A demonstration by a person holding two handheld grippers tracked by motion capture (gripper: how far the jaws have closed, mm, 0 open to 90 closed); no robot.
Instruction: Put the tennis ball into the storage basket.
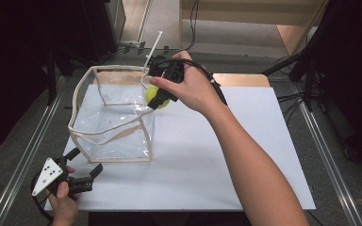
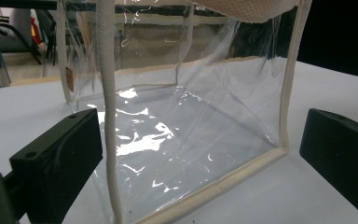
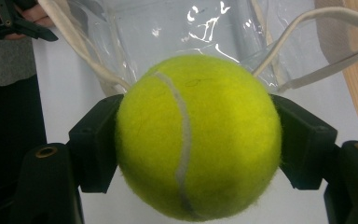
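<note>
A yellow-green tennis ball hangs above the far right corner of a clear plastic bag with cream trim, and my right gripper is shut on it from both sides. The bag stands open-topped on the white table sheet and looks empty. At the sheet's near left corner my left gripper is open, its jaws wide apart, facing the bag's near wall without touching it. A cream strap hangs between the jaws.
Beyond the sheet lies a wooden tabletop strip. A white rod sticks up behind the right hand. Metal rails run along both sides, with cables on the floor at right. The sheet's right half is bare.
</note>
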